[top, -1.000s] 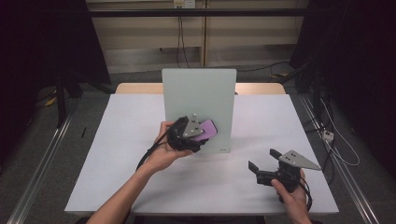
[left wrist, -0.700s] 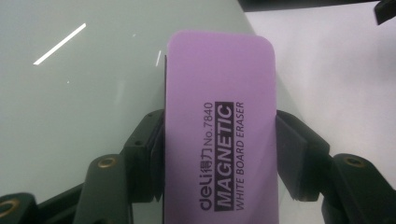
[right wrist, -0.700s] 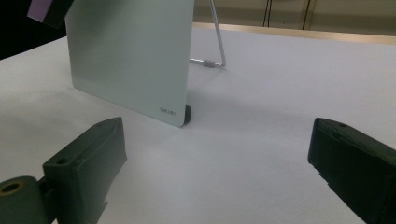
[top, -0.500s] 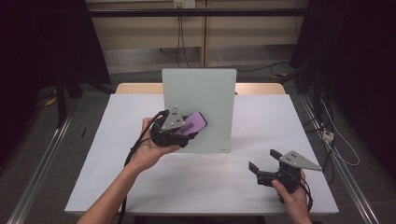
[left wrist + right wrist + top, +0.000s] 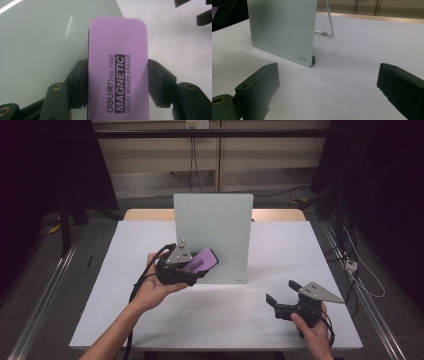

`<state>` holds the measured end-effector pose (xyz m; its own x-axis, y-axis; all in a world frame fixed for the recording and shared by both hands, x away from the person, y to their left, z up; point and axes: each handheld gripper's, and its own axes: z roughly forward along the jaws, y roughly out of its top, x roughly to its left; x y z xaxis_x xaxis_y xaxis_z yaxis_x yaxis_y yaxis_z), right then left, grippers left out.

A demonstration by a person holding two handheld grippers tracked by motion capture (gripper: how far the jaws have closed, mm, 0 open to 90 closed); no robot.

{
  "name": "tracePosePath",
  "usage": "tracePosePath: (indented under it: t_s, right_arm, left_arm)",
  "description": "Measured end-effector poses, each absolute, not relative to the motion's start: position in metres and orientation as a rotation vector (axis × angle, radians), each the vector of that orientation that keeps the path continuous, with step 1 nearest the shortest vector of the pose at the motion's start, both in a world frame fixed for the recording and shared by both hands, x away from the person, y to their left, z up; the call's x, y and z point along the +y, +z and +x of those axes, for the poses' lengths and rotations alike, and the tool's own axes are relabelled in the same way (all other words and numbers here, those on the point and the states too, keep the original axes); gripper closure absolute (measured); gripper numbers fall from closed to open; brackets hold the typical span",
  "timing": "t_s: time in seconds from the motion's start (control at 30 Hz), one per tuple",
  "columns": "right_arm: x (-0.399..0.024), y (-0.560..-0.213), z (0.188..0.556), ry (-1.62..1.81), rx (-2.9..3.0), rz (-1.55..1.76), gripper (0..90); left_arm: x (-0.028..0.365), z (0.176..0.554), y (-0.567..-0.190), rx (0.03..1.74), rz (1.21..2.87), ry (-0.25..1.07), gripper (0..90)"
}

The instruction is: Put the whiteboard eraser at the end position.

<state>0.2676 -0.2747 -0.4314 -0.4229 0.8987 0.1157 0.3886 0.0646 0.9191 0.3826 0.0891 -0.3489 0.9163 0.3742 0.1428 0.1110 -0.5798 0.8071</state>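
A purple magnetic whiteboard eraser [image 5: 201, 259] is clamped between the jaws of my left gripper [image 5: 194, 269], held in front of the lower left part of an upright pale green glass whiteboard [image 5: 215, 227]. In the left gripper view the eraser [image 5: 117, 62] points away from me, label up, with the board [image 5: 42, 37] just behind it to the left. My right gripper [image 5: 281, 291] rests low at the table's front right, open and holding nothing. Between its spread jaws, the right gripper view shows the board's lower corner [image 5: 284, 27].
The board stands mid-table on a white tabletop [image 5: 300, 250] and leans on a thin wire stand [image 5: 328, 23] behind it. Cables trail from both grippers. Dark floor, rails and black curtains surround the table.
My left gripper has carried the eraser to the left along the board's face and slightly down. The right gripper has stayed where it was.
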Motion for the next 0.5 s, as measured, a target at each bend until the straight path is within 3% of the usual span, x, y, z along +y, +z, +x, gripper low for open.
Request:
tracePosePath:
  t_s: [0.5]
  right_arm:
    - [-0.273,-0.431,0.272,1.345,1.847,1.29,4.0]
  left_arm:
    - [0.088,0.382,-0.365,0.359,2.308,0.18,40.7]
